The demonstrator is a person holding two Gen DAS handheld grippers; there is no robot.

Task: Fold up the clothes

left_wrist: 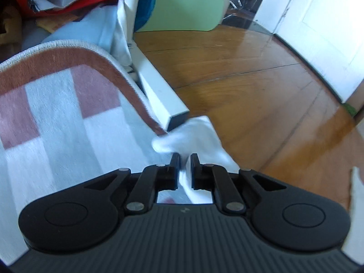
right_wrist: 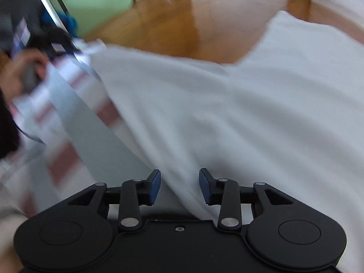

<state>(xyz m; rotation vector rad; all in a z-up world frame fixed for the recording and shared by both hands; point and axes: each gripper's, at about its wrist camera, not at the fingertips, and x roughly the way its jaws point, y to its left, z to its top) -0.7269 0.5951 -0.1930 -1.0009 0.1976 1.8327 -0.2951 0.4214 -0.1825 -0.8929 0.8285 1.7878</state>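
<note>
Early days: left gripper [left_wrist: 184,159] nearly closed, pinching white garment [right_wrist: 227,113] corner, right gripper [right_wrist: 179,177] jaws apart w/ cloth between, ungripped — no fold done yet.

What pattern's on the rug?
The rug has pale grey and dusty pink blocks with a brown border and white edging; clearest in the left wrist view.

A checked rug [left_wrist: 56,118] and white garment [right_wrist: 227,113] cover the wooden floor [left_wrist: 250,79].
</note>
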